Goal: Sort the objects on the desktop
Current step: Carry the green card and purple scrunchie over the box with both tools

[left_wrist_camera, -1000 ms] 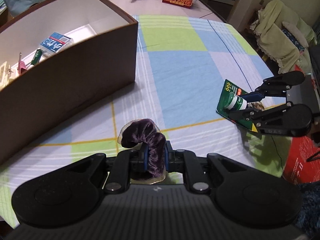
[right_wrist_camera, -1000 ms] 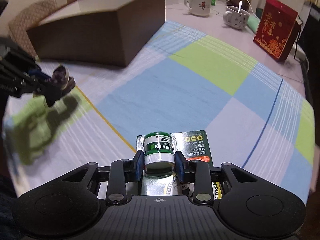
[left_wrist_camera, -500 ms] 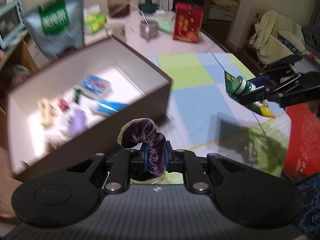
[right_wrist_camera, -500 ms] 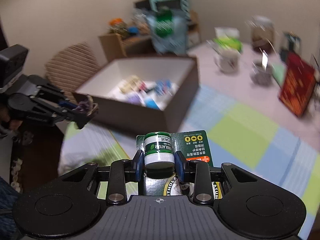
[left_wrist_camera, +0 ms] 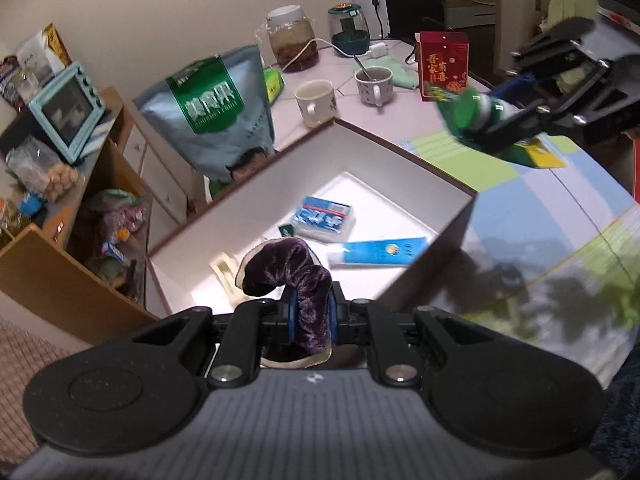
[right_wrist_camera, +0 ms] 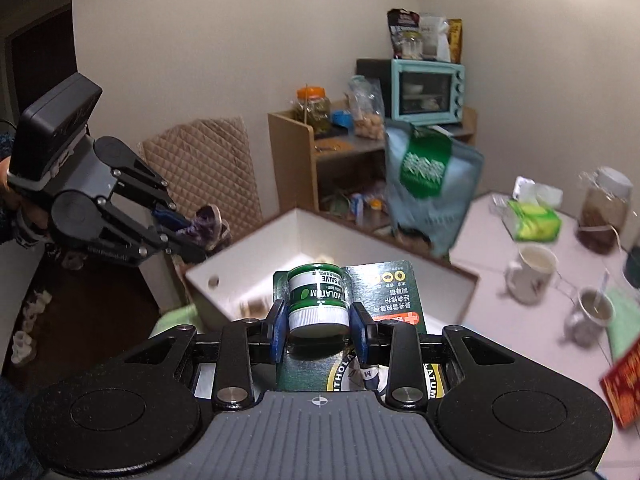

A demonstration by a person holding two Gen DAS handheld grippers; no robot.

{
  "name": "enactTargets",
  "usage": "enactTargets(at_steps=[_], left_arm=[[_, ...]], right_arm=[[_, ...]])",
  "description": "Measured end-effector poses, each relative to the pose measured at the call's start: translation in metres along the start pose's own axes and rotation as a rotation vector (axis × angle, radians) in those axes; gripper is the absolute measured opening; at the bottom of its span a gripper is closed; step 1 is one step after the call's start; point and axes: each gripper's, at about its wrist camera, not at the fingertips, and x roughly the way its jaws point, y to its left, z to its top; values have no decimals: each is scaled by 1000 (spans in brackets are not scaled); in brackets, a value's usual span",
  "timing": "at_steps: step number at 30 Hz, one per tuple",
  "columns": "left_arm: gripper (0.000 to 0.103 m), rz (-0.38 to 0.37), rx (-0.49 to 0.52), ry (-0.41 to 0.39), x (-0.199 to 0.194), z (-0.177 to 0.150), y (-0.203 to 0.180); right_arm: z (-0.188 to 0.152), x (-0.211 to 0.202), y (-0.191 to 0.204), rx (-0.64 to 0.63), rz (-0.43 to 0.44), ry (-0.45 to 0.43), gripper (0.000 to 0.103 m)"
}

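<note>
Purple velvet scrunchie [left_wrist_camera: 298, 280] is clamped in the left gripper [left_wrist_camera: 311, 316] at lower centre, above the brown white-lined box [left_wrist_camera: 400, 172]; the carded green balm jar [right_wrist_camera: 318, 296] is clenched in the right gripper [right_wrist_camera: 319, 330]; both should be lowered inside before release

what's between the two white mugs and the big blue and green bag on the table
In the right wrist view, a green tissue pack sits between the bag and the mugs. The left wrist view shows only its edge beside the bag.

You have two black two-finger grippers [left_wrist_camera: 310, 314] [right_wrist_camera: 318, 330], one brown open box [left_wrist_camera: 400, 156], two white mugs [left_wrist_camera: 316, 102] [left_wrist_camera: 374, 85], one blue tube [left_wrist_camera: 376, 252], one purple velvet scrunchie [left_wrist_camera: 292, 272] and one green carded balm jar [right_wrist_camera: 318, 294].
</note>
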Motion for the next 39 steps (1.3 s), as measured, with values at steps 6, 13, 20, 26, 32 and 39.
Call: enactTargets(at_steps=[6, 13, 20, 26, 32, 39], left_arm=[[12, -47, 27, 16, 19, 8, 29], [12, -109, 65, 76, 55, 7, 50], [12, -168, 75, 135, 90, 3, 59], [12, -206, 100, 179, 113, -1, 61], [12, -231, 106, 204, 129, -3, 64], [12, -256, 108, 231, 147, -6, 67]], right_arm=[[29, 51, -6, -23, 45, 18, 32], [28, 100, -14, -55, 62, 127, 32], [12, 139, -26, -34, 83, 226, 32], [2, 159, -29, -43, 123, 306, 32], [-6, 179, -36, -80, 183, 392, 32], [-17, 197, -41, -112, 258, 458, 32]])
